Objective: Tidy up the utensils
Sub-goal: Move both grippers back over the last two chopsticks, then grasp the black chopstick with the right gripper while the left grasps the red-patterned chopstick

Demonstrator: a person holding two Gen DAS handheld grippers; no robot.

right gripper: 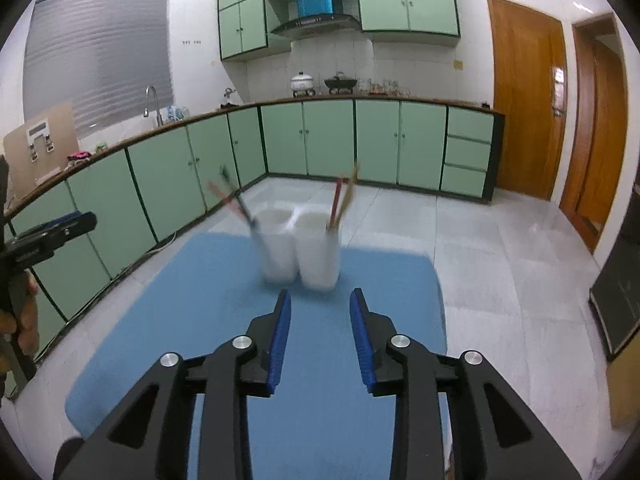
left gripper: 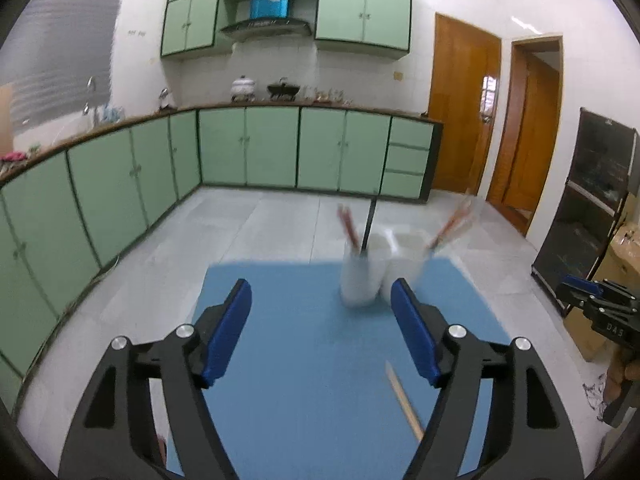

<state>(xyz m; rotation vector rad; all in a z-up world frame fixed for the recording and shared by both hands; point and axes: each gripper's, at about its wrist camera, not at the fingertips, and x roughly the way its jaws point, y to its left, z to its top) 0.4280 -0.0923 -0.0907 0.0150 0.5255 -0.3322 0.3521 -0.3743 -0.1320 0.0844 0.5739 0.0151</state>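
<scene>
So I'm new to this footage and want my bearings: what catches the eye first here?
Probably the white twin-cup utensil holder at the far end of the blue mat, with chopsticks and utensils sticking out of both cups. Close in, the open, empty left gripper and right gripper point at it, and a loose wooden chopstick lies on the mat beneath the left gripper's right-hand finger. Behind runs a wall of green cabinets.

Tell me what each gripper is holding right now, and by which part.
Nothing. The left gripper and the right gripper both stand open over the blue mat, with nothing between their fingers.
</scene>
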